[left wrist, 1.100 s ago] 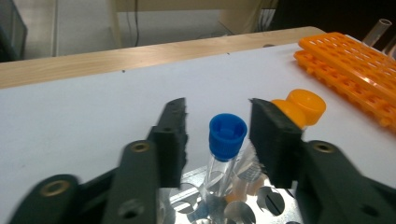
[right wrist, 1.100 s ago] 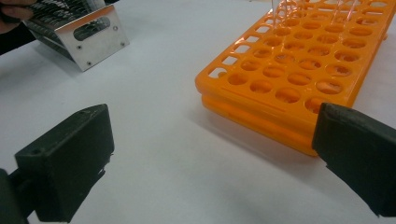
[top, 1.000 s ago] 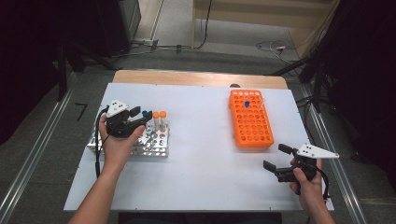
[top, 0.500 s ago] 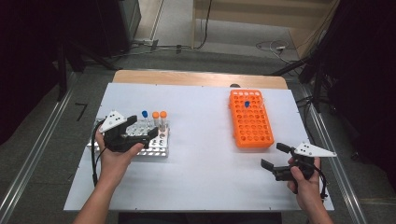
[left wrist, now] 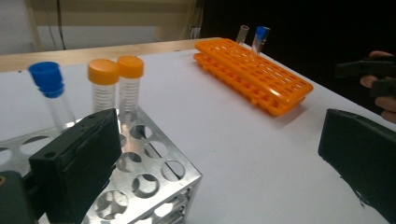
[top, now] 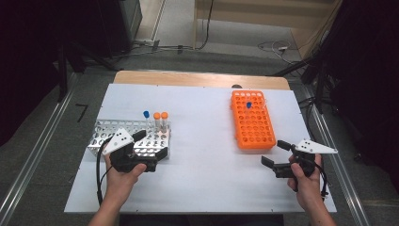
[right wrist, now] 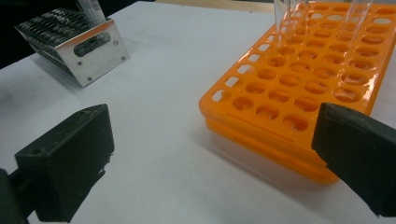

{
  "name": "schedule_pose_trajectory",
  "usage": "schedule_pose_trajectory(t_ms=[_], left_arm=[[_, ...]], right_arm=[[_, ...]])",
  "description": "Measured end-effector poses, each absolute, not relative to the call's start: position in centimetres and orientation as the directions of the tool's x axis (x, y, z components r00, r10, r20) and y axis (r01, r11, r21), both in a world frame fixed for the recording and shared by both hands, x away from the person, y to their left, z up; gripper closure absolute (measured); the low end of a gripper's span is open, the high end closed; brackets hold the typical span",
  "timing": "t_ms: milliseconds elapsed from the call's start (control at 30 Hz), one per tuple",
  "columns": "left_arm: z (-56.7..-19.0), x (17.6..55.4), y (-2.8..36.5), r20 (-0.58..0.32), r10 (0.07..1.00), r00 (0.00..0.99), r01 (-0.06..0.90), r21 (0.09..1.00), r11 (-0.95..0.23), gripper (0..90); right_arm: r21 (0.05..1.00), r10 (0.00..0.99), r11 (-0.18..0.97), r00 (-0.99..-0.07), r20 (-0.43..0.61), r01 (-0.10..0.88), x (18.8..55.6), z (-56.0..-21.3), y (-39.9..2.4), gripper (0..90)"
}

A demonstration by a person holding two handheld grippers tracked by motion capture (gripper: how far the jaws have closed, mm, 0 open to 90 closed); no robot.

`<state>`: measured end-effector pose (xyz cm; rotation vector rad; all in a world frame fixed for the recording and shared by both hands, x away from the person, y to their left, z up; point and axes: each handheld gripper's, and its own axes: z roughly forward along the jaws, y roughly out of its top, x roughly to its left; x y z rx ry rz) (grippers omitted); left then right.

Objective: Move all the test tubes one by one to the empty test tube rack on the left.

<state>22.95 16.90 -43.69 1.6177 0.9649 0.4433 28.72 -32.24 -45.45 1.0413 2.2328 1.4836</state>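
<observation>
L claw (top: 150,144) is hovering over the near right corner of the metal rack (top: 106,133), at approx. 9 o'clock on the tabletop (top: 202,183). Its jaws have just been opening and are standing wide, released, w/ nothing between them. In the left gripper view, one jaw is sitting over the rack's corner holes and the other is hanging over bare tabletop.

Three tubes are standing upright in the rack's far right holes: a blue-cap tube (top: 147,117) and two orange-cap tubes (top: 161,120), side by side, just beyond the L claw at its 12 o'clock, not touching it.

R claw (top: 274,153) is hanging low over the tabletop at approx. 4 o'clock, jaws spread, released, empty. It is pointing toward the near end of the orange rack (top: 254,129), which is lying at approx. 2 o'clock, close to the claw but apart from it. One blue-cap tube (top: 248,107) is standing upright near the orange rack's far end; a clear uncapped tube (left wrist: 242,34) is standing just beside it.

Racks are sitting well apart, w/ open tabletop between.
</observation>
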Motion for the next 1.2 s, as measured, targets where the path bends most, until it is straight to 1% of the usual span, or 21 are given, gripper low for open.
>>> schedule_pose_trajectory(t_ms=[300, 600, 800, 867, 1000, 1133, 1200], left_arm=[[-44.4, 22.4, 15.9, -0.208, 0.758, 0.619, 0.358, 0.933, -0.036, 0.0], [-44.6, 22.3, 16.1, -0.218, 0.760, 0.613, 0.364, 0.931, -0.027, 0.0], [-44.7, 22.4, 16.0, -0.219, 0.759, 0.613, 0.370, 0.929, -0.031, 0.0], [-44.7, 22.4, 16.0, -0.219, 0.758, 0.614, 0.369, 0.929, -0.031, 0.0], [-44.7, 22.3, 16.0, -0.217, 0.759, 0.614, 0.366, 0.930, -0.031, 0.0], [-44.7, 22.3, 15.9, -0.214, 0.757, 0.617, 0.367, 0.929, -0.037, 0.0], [-44.8, 22.3, 15.9, -0.213, 0.755, 0.620, 0.367, 0.929, -0.039, 0.0]], right_arm=[[0.888, 0.706, 0.197, -0.689, 0.165, 0.415, 30.0, -44.5, -31.6, 0.0], [0.886, 0.722, 0.177, -0.668, 0.179, 0.428, 32.6, -44.0, -30.3, 6.2], [0.875, 0.772, 0.165, -0.612, 0.172, 0.455, 34.6, -43.9, -29.1, 24.3], [0.874, 0.788, 0.166, -0.595, 0.161, 0.456, 35.2, -43.9, -28.7, 31.6], [0.868, 0.809, 0.168, -0.569, 0.150, 0.467, 36.6, -44.2, -27.9, 42.1], [0.861, 0.822, 0.157, -0.547, 0.157, 0.484, 38.0, -44.6, -27.4, 50.1], [0.853, 0.831, 0.175, -0.538, 0.140, 0.493, 38.6, -44.8, -27.0, 53.7]])
